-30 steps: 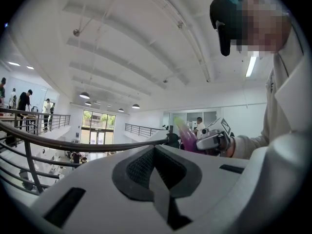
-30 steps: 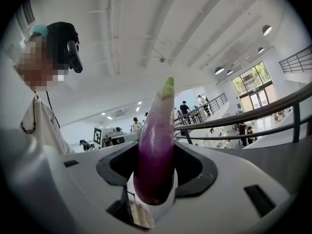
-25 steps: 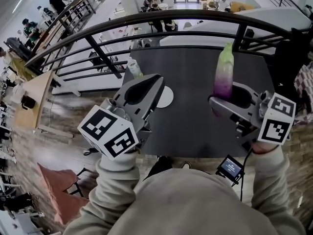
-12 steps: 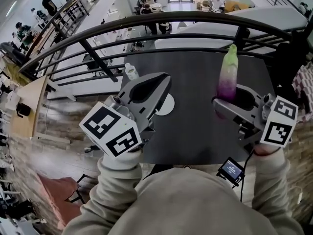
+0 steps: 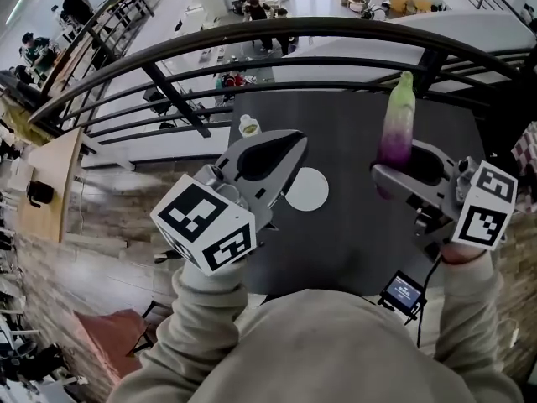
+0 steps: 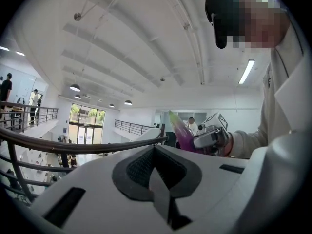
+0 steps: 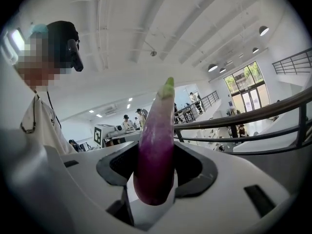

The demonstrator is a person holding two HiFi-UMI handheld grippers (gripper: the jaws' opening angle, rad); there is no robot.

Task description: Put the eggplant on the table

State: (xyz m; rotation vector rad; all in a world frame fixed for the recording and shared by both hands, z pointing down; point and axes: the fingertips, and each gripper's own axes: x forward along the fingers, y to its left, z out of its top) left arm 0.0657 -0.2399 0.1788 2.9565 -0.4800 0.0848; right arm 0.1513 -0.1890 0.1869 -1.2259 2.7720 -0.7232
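The eggplant is purple with a pale green top and stands upright in my right gripper, whose jaws are shut on its lower end. In the right gripper view the eggplant fills the gap between the dark pads. It hangs above the right part of the dark grey table. My left gripper is shut with nothing in it, over the table's left edge. In the left gripper view its pads meet, and the eggplant shows beyond them.
A white round disc lies on the table between the grippers. A small bottle stands at the table's far left corner. A dark railing runs behind the table. A small screen device hangs by my right arm.
Both grippers have moved forward over the table, the right one still holding the eggplant upright. The white disc now lies in plain sight between them.
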